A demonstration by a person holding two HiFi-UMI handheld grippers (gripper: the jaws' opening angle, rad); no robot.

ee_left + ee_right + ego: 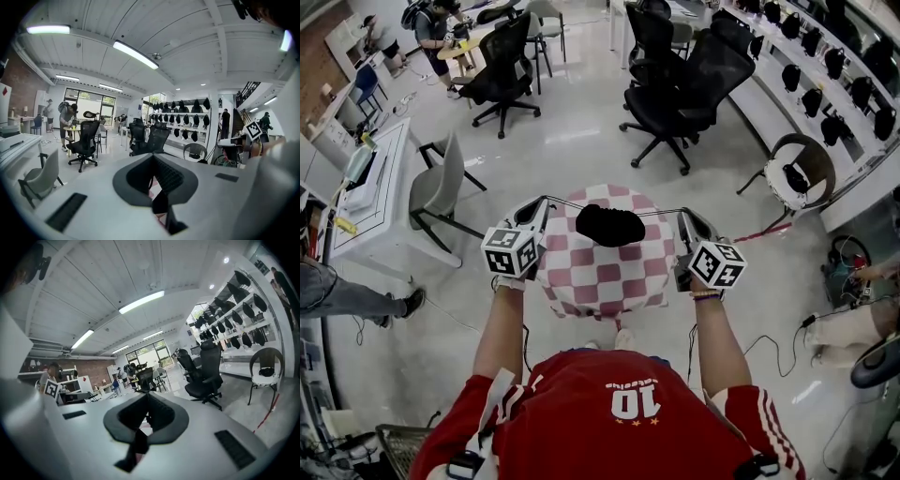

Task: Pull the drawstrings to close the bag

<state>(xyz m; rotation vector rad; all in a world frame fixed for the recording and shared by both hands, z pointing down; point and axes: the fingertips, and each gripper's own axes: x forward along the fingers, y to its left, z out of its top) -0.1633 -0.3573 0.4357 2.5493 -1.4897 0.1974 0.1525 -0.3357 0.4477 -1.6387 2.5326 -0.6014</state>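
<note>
Your left gripper and right gripper are each clamped shut on a drawstring. Pull evenly outward and level, so the bag cinches without dragging across the table.

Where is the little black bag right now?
In the head view the black bag is in the middle, over the pink-checked round table, between the left tongs and the right tongs.

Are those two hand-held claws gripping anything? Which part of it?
Yes. The left gripper and right gripper each pinch a drawstring of the black bag, on the cord, out to its side.
</note>
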